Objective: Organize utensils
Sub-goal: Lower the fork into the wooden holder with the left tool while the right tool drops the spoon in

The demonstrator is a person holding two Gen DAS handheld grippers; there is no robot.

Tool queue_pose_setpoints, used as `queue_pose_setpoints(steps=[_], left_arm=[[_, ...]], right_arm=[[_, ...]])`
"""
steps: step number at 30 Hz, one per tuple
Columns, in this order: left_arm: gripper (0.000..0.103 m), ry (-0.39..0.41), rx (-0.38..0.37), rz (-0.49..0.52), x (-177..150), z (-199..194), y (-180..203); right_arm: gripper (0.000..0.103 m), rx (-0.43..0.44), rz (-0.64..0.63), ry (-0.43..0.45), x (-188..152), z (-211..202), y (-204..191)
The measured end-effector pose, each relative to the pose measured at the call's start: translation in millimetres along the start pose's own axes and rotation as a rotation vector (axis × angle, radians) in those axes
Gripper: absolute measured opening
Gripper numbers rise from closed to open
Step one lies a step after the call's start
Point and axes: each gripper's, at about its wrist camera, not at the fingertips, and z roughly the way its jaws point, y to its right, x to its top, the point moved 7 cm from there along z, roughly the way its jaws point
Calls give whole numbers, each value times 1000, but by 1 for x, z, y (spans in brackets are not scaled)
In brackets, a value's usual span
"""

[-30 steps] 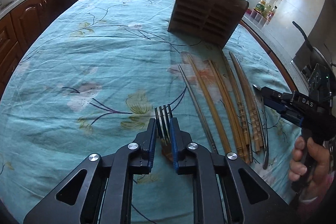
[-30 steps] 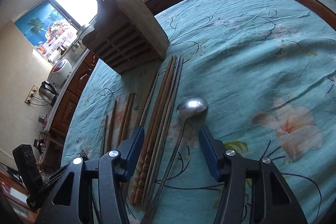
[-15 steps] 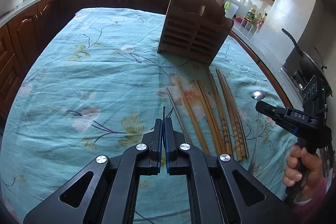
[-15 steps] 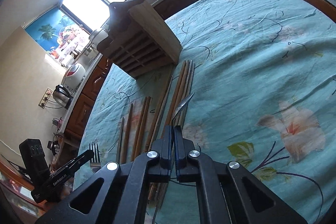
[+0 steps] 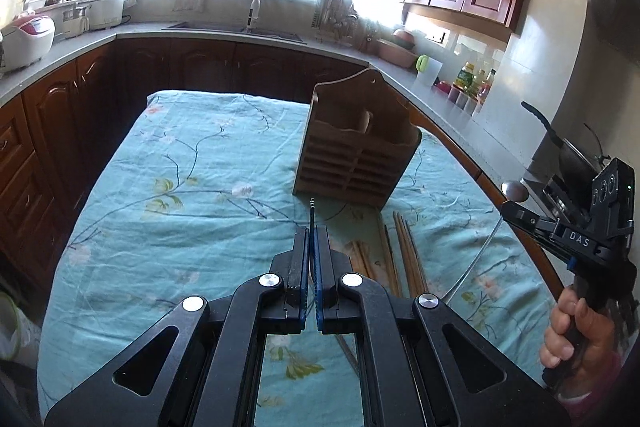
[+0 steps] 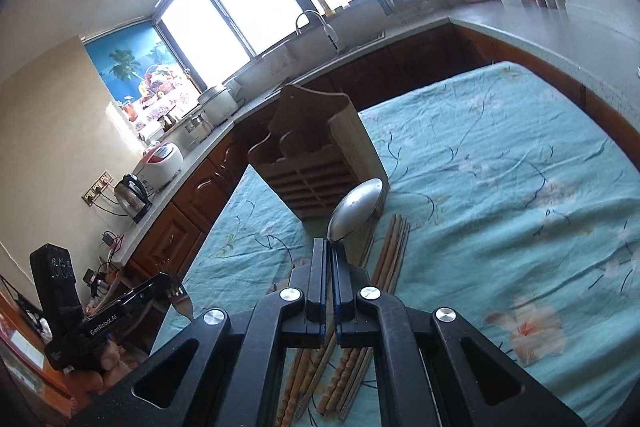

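A second ago both utensils lay on the cloth-covered worktop (image 5: pixel 168 227) in front of the wooden holder (image 5: pixel 352 151); now both are lifted clear. The left tool (image 5: pixel 311 247) is clenched on the fork (image 5: pixel 311 213), seen edge-on, and the right tool (image 6: pixel 330 259) on the spoon (image 6: pixel 354 207). The chopsticks (image 6: pixel 390 251) stay on the cloth, so the pick-up looks done and slotting into the holder comes next.

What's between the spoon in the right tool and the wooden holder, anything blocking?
Nothing visible. The right tool is shut on the spoon, which is lifted off the cloth. The wooden holder stands just beyond it with its top open. The chopsticks lie flat on the cloth below the path. The left tool holds the fork off to the side.
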Motion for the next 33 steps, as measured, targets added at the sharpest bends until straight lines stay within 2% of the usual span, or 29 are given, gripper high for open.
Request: queue_pose_setpoints(steps=[13, 21, 28, 33], left_arm=[[1, 160, 62, 36, 86, 8, 1], [1, 272, 132, 51, 150, 26, 9], [1, 361, 235, 79, 200, 65, 14], [1, 359, 297, 118, 200, 105, 13]], right_arm=[[2, -16, -71, 118, 58, 8, -15], [2, -60, -137, 219, 107, 18, -23], [2, -109, -247, 317, 151, 37, -41], [2, -143, -281, 302, 153, 71, -38]])
